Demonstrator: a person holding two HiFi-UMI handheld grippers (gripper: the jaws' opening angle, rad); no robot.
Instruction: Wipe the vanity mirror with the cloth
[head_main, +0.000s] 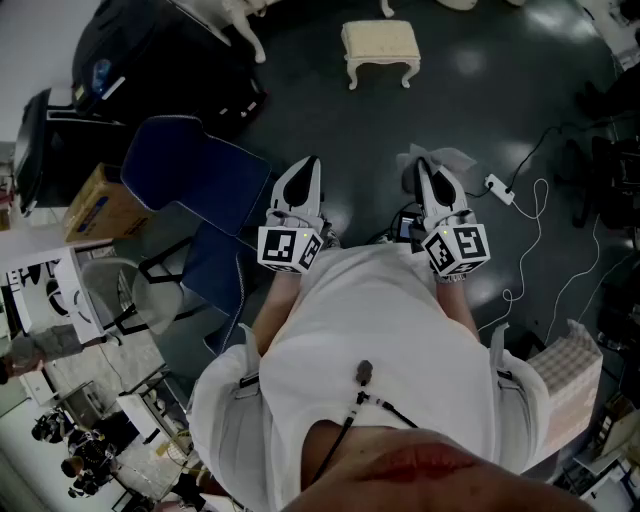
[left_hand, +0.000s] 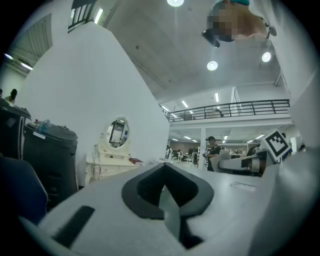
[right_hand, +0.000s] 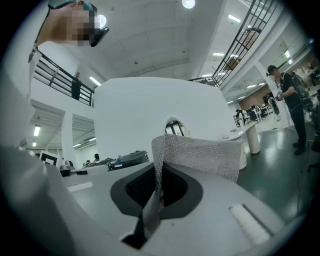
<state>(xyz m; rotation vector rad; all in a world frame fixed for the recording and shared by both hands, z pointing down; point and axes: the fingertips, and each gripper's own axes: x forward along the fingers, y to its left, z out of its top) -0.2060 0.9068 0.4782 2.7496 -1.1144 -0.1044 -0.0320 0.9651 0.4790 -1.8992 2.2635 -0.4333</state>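
Right claw (right_hand: 156, 196) is clamped on the grey cloth (right_hand: 200, 156); left claw (left_hand: 166, 194) is closed and empty. The vanity mirror (left_hand: 118, 133) stands well ahead, probably almost straight along the right claw's line.

A large indoor hall staged like a studio — high lit ceiling (left_hand: 165, 45), railed mezzanine (left_hand: 230, 107), white partition wall (left_hand: 75, 100), a cream vanity mirror (left_hand: 117, 133) and footstool (head_main: 380, 45) — power strip (head_main: 498, 189) on the dark floor (head_main: 480, 90).

Hand-held gripper (left_hand: 164, 192) jaws together, vanity mirror (left_hand: 118, 133) well beyond
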